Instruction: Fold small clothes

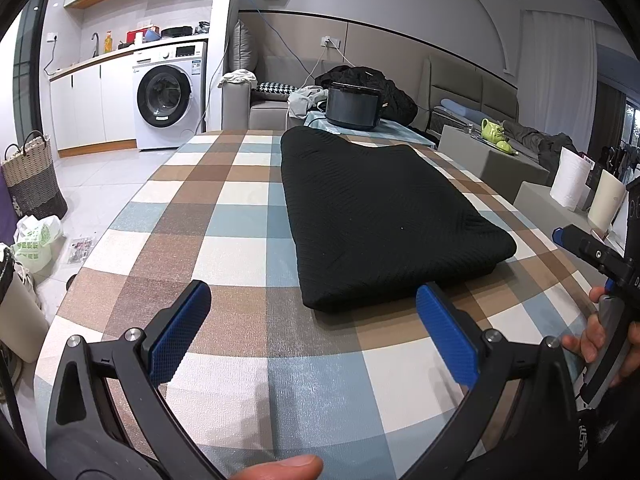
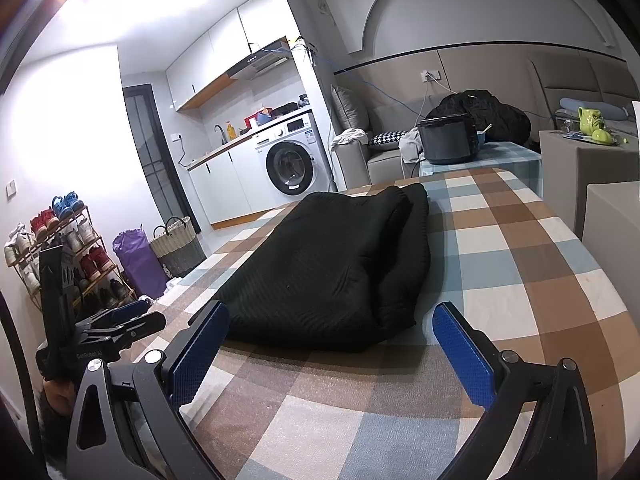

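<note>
Left wrist view has the black knit garment (image 1: pixel 384 220) lying on the checked tablecloth (image 1: pixel 224 216), already folded into a long rectangle that runs away from the camera, with its near end rounded and thick. The left gripper (image 1: pixel 316 328) hovers just short of that near end, its 2 blue pads (image 1: pixel 180 332) spread wide with nothing between them. The far right edge of the frame shows the right gripper (image 1: pixel 580 244) held in a hand (image 1: pixel 600 336).

Right wrist view backs this up: the garment (image 2: pixel 340 264) shows doubled layers along its right side, and the right gripper (image 2: pixel 332 344) is spread wide too, empty, with its left pad right at the near hem, though I can't tell if it's actually touching. The left gripper (image 2: pixel 120 320) shows at the left edge, off to the side of the cloth.

My read is that the lengthwise folds are done and what's left is the crosswise one, near end over to the far end. That calls for each gripper to drop onto a near corner and pinch through every layer, since the knit looks thick and slouchy and a shallow bite could leave the bottom layer behind. Then lift both corners evenly and carry them toward the far edge, the end nearest the dark cooker pot (image 1: pixel 352 108).
</note>
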